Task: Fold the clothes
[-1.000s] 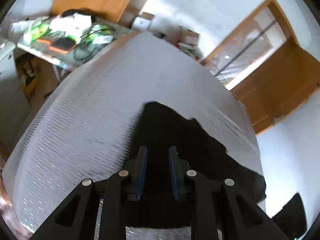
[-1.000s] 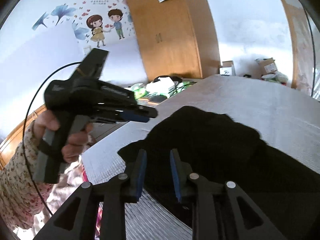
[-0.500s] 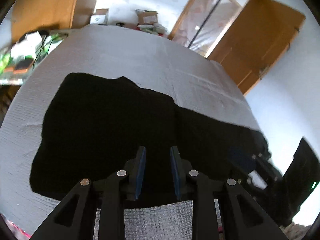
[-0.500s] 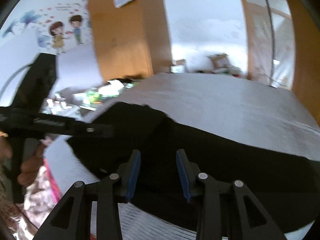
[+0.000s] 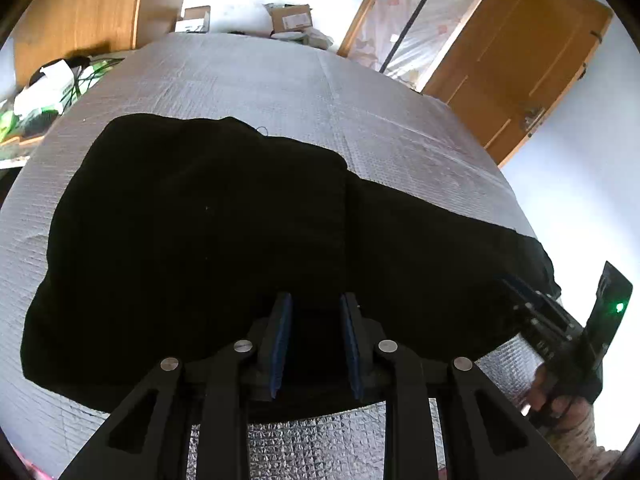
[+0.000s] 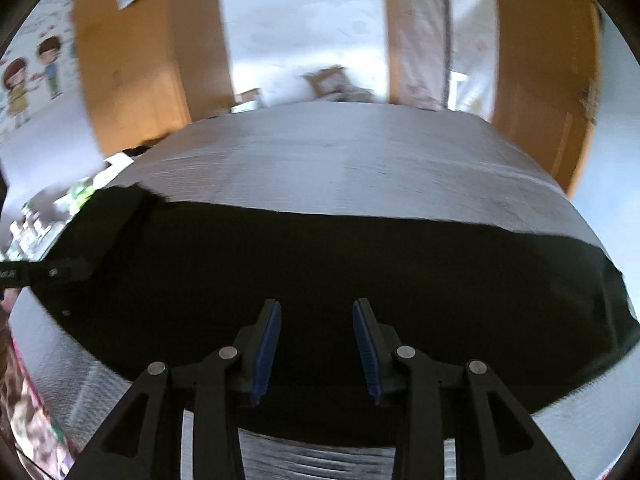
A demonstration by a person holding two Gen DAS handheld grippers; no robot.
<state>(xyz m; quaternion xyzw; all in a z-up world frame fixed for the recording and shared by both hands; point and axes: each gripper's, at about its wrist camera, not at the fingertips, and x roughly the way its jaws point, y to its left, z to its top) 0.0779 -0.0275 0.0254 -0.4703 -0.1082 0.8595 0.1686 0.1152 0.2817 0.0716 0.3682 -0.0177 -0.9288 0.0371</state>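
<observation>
The left tool (image 5: 315, 340) hangs over the near edge of a black garment (image 5: 192, 240), its blue-padded fingers (image 5: 280, 344) parted with a modest gap and nothing between them. The right tool (image 6: 316, 350) is likewise over the near hem of the black garment (image 6: 320, 272), its fingers (image 6: 266, 352) spread a little wider and gripping nothing.

Under both, a strip of silvery quilted tabletop (image 5: 312, 448) shows nearest the cameras. The garment lies flat on it, spread broadly from side to side. In the left wrist view a vertical fold line or seam runs through it just right of the middle, with the thicker, wider part on the left and a narrower part tapering off to the right. At that right end the right tool (image 5: 560, 332) appears again from outside, its body showing a small green light, held in the person's right hand (image 5: 556, 400); whether it touches the cloth there cannot be told. In the blurred right wrist view, the left tool (image 6: 44, 270) reaches in from the left edge over the garment's left end.

Beyond the garment the tabletop (image 6: 360, 152) runs on bare. Past it stand cardboard boxes (image 5: 290, 20) against a white wall, a wooden wardrobe (image 6: 128, 64) on the left with cartoon stickers (image 6: 32, 72) beside it, and a wooden door (image 5: 520, 60) on the right.
</observation>
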